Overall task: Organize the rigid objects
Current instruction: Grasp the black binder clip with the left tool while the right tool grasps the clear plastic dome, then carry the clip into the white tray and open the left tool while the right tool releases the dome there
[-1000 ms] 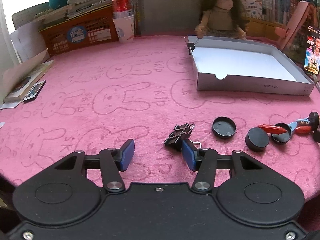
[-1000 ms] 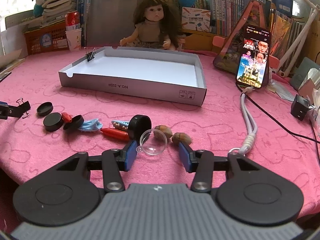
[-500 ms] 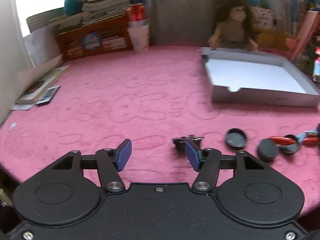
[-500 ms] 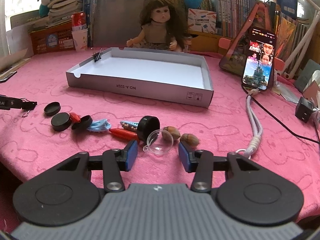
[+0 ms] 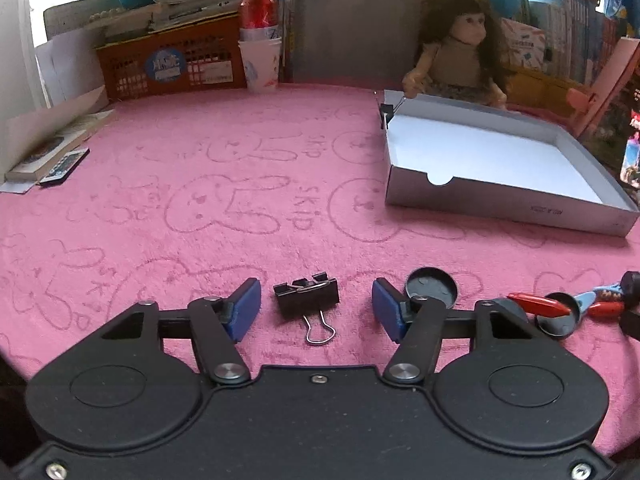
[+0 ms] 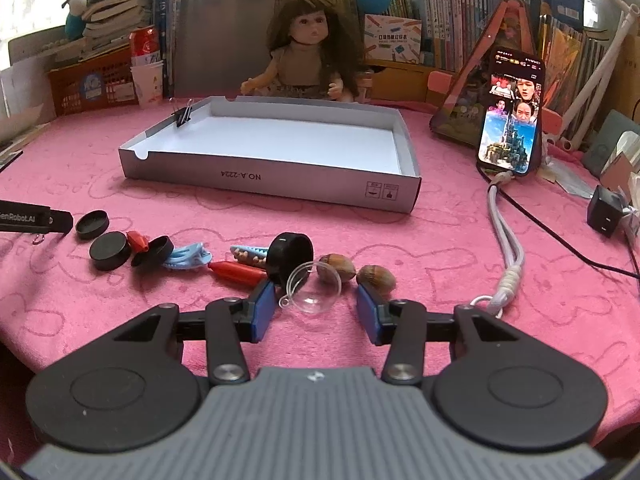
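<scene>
left wrist: low, near table, faces tray (image 5: 500, 204) | right wrist: same | shared: tray, doll (image 6: 308, 52)

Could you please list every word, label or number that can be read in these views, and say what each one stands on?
"NO.A-2224", printed upside down on the grey tray's front wall.
"SKIP", pressed into the pink tablecloth.
"GenRobot.AI", first letter cut off, on the left claw's finger.
Book spines, red can, orange crate sticker and phone screen: too small or blurred.

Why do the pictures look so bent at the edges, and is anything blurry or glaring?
Left wrist view: fisheye bends the tray, window blown out white, binder clip sharp. Right wrist view: same curving, phone screen bright, clear dome glints slightly.
</scene>
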Available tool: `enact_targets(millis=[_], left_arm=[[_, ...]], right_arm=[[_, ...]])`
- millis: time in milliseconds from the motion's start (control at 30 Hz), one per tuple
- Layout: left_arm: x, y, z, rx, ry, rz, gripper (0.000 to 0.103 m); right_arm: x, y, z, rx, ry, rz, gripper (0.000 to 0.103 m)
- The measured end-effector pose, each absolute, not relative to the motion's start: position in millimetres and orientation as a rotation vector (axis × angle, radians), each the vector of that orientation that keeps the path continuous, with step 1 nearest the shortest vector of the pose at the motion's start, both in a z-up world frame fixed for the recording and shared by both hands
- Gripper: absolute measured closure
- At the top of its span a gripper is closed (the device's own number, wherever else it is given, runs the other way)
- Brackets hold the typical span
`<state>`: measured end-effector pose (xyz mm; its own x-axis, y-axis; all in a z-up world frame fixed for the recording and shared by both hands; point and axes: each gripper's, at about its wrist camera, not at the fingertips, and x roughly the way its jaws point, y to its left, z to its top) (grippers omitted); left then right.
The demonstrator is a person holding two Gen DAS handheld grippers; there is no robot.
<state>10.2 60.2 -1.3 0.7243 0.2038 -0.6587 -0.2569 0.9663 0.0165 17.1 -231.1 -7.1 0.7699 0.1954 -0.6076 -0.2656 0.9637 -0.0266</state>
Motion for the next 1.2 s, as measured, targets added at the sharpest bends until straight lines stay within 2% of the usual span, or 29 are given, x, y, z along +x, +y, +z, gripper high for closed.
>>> enact_targets(millis=[33,100,133,167,1200], left_arm=[[9.9,59.8,-1.6,-0.077,0.716,0.258,0.045],[8.9,59.3,-1.3,-0.078,0.708,0.264,0.057],[8.0,58.8,-0.7,-0.074,0.704,0.272,0.071],[7.5,58.6,0.1,-0.071,0.702,0.274,0.071],[28.9,14.9,44.5,-0.048,0.645,0.019,0.071]], right_arm=[[17.5,-231.0,-7.1,-0.112,0.646,0.252,0.053],[18.3,-231.4,-7.2,-0.106,0.647,0.256,0.058],[18.5,-231.4,-7.2,-0.104,0.649,0.260,0.064],[18.4,-230.9,-6.8,-0.104,0.648,0.263,0.066],[38.1,-242.4,27.8,-0.039,0.573,0.256,0.066]])
